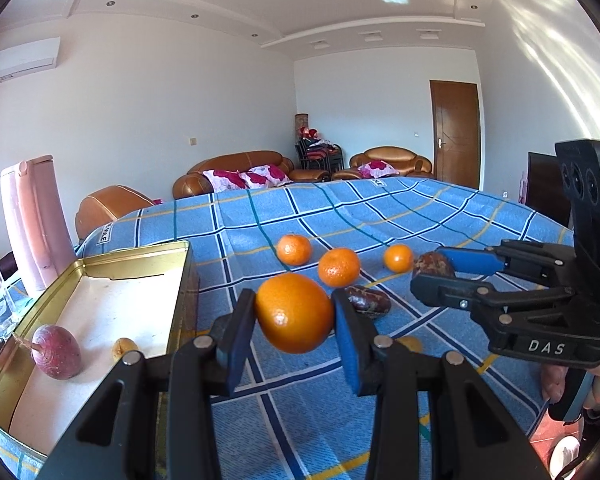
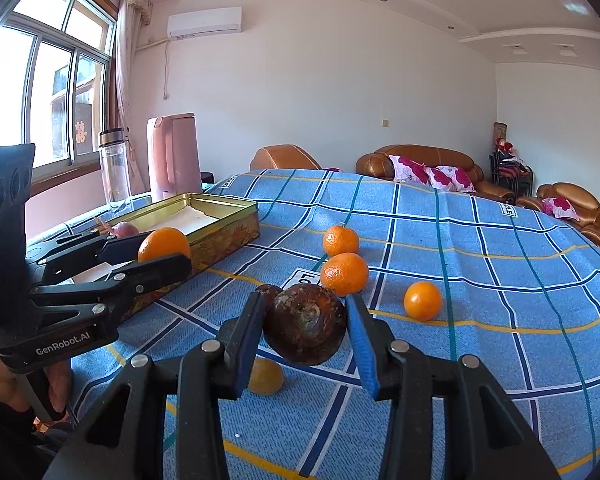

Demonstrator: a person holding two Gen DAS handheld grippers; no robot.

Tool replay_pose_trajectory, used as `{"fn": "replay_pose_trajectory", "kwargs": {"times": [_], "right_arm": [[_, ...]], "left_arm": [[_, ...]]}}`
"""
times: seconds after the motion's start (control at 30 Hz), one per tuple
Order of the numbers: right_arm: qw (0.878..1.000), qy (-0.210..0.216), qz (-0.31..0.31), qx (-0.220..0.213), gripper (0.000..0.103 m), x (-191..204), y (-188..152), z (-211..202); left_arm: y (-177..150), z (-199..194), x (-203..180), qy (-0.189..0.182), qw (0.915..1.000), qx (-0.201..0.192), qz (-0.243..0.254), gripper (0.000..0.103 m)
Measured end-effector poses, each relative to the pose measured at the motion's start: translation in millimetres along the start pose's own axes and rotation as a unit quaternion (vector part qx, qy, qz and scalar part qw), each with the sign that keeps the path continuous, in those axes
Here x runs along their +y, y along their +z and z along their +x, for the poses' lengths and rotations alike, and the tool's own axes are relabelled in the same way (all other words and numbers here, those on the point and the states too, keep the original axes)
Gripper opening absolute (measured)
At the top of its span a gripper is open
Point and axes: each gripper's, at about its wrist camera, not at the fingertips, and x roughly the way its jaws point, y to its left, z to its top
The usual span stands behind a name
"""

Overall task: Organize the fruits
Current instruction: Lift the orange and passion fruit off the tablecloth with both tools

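Note:
My left gripper (image 1: 295, 316) is shut on an orange (image 1: 294, 313) and holds it above the blue checked cloth, just right of the gold tin (image 1: 148, 250). It also shows in the right wrist view (image 2: 162, 254) with the orange (image 2: 163, 243). My right gripper (image 2: 306, 326) is shut on a dark brown fruit (image 2: 306, 324) and holds it off the cloth; it shows in the left wrist view (image 1: 434, 266) too. The tin (image 2: 228, 232) holds a purple-red fruit (image 1: 56, 352) and a small yellow fruit (image 1: 124, 347). Three oranges (image 1: 339, 267) (image 1: 294, 249) (image 1: 398, 257) lie on the cloth.
A second dark brown fruit (image 1: 368, 300) and a small yellow fruit (image 2: 265, 376) lie on the cloth under the grippers. A pink kettle (image 2: 174, 156) and a clear bottle (image 2: 115, 168) stand behind the tin. Sofas stand beyond the table.

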Motion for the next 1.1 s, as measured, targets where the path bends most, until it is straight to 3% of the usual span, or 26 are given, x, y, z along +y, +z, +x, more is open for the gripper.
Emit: {"fn": "replay_pose_trajectory", "kwargs": {"times": [1.1], "right_arm": [[0.998,-0.001,-0.029,-0.050,0.044,8,-6,-19]], "left_arm": [[-1,-17,-1,0.009,0.9984,-0.056,0.003,0.040]]}}
